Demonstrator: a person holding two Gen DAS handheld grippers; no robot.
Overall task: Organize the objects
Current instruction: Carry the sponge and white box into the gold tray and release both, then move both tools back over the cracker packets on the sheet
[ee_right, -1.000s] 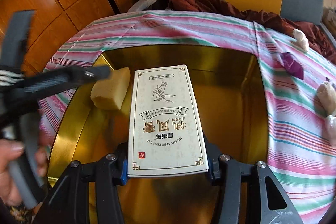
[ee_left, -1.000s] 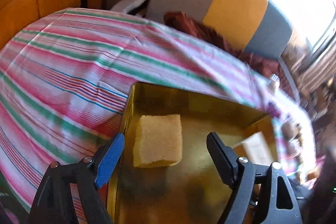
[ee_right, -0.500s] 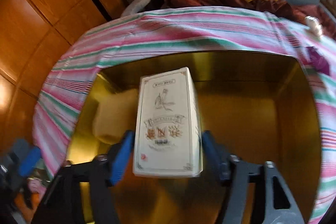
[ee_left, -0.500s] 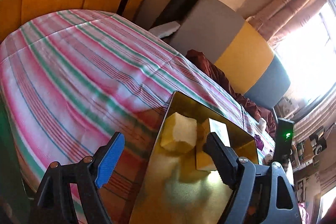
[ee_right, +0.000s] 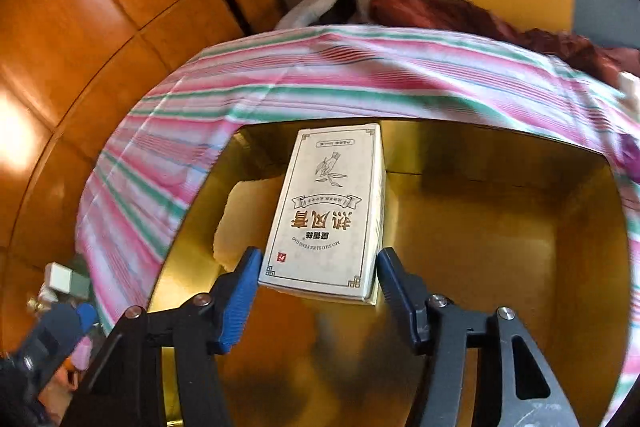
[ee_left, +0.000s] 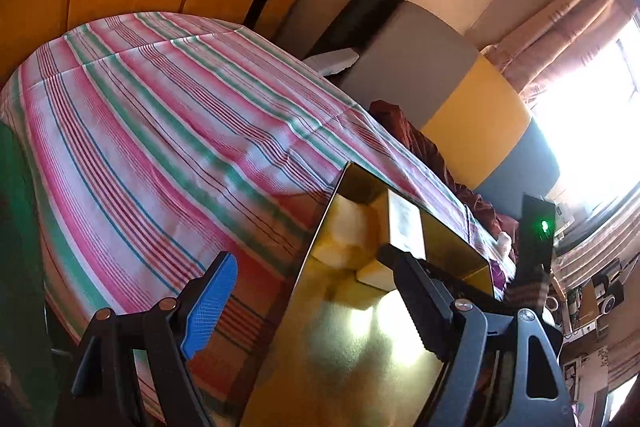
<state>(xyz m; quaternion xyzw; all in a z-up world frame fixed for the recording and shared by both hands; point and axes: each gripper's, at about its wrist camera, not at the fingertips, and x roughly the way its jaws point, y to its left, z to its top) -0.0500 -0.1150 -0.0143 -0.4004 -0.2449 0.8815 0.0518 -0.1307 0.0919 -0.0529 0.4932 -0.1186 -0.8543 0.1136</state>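
Right gripper (ee_right: 318, 277), jaws closing but not yet pressing, is flanking a light, stiff white printed cardboard carton (ee_right: 330, 211) lying in the gold metal tray (ee_right: 500, 227); grasp its long sides. Beyond the carton, a soft yellow sponge block (ee_right: 244, 219) is sitting. Left gripper (ee_left: 308, 271) is hanging wide open, empty, over the tray's edge.

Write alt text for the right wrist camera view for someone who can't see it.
A white rectangular cardboard box printed with Chinese characters lies in a shiny gold metal tin, between the closing jaws of the right gripper, whose pads stand just clear of it. A pale yellow sponge block sits left of the box, and the tin rests on a pink-and-green striped cloth.
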